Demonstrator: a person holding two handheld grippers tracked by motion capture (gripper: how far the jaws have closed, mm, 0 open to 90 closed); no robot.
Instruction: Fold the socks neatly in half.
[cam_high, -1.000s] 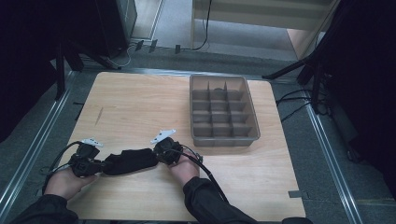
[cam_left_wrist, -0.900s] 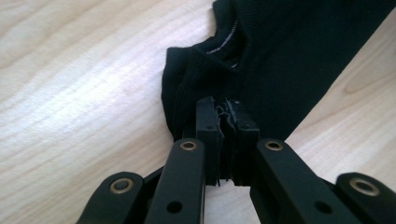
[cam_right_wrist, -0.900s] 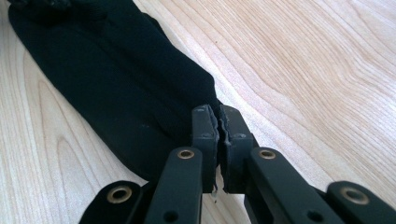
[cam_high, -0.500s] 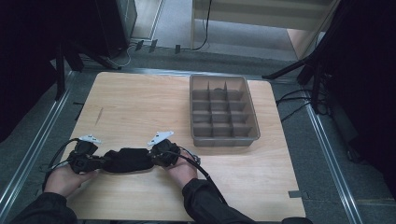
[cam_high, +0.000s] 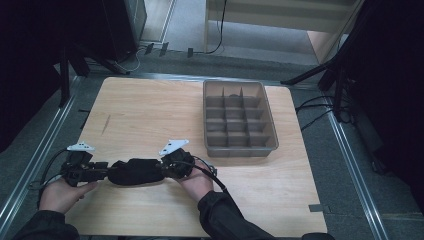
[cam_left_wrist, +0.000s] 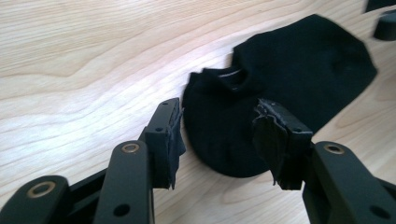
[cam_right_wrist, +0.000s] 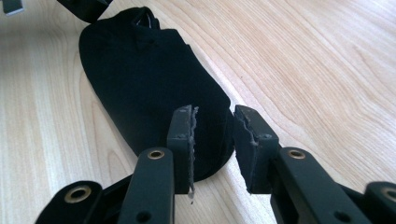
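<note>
Black sock (cam_high: 135, 171) flat near table's front edge (cam_high: 200, 231), left gripper (cam_left_wrist: 219, 140) and right gripper (cam_right_wrist: 212, 140) just opening, sock released

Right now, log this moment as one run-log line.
left gripper: jaws just opened, off sock | right gripper: jaws just opened, sock end between | sock: flat on table

The high view is dim, its corners lost in dark. Both gripper views are bright, with soft glare on the pale wooden tabletop (cam_left_wrist: 93, 56); near black jaws blur slightly.
</note>
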